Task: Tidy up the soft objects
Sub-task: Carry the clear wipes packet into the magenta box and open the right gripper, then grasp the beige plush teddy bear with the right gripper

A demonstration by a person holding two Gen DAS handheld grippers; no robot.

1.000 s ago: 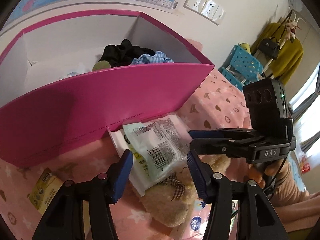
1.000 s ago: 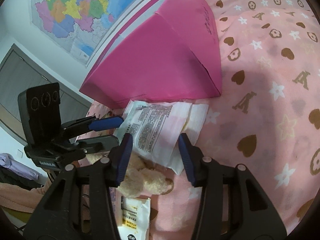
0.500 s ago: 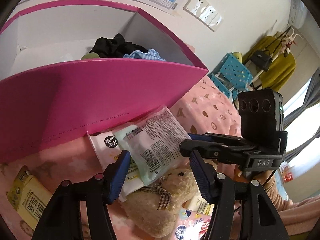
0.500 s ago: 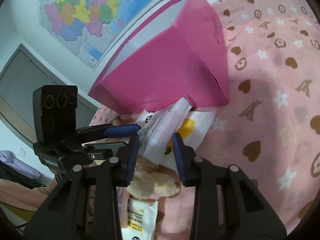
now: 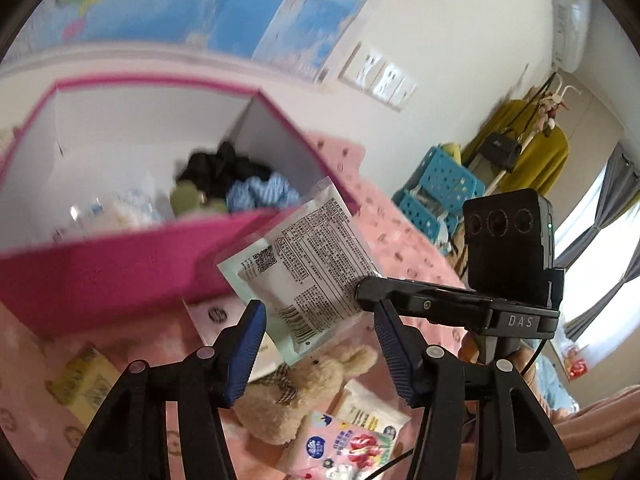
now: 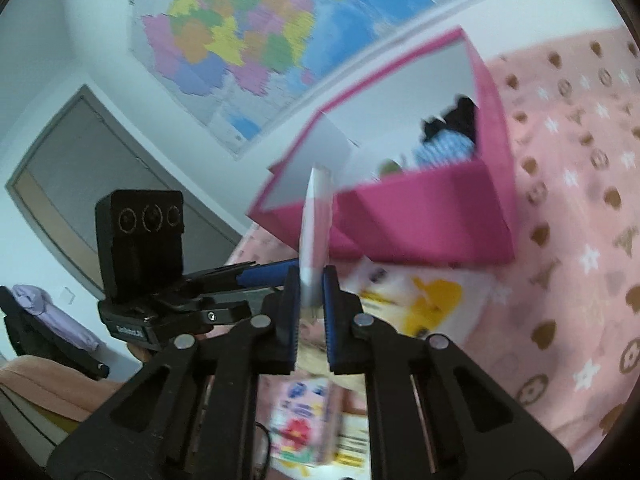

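My right gripper (image 6: 310, 300) is shut on a flat white plastic packet (image 6: 316, 232) and holds it edge-on in the air in front of the pink box (image 6: 432, 216). In the left wrist view the same packet (image 5: 308, 264) hangs from the right gripper (image 5: 370, 286), lifted above the bed. My left gripper (image 5: 320, 344) is open and empty, just below the packet. The pink box (image 5: 120, 268) holds black and blue-checked cloth (image 5: 248, 184). A beige plush bunny (image 5: 296, 392) lies on the pink bedspread under the left gripper.
Other packets lie on the bed: a white one with yellow print (image 6: 424, 300), a pink floral one (image 5: 348, 448) and a yellow one (image 5: 84, 380). Blue crates (image 5: 436, 192) and a coat rack (image 5: 528, 152) stand at the right. A map (image 6: 240, 40) hangs on the wall.
My right gripper has closed on the white packet and lifted it off the bed toward the pink box. Both grippers have risen; the left stays open.
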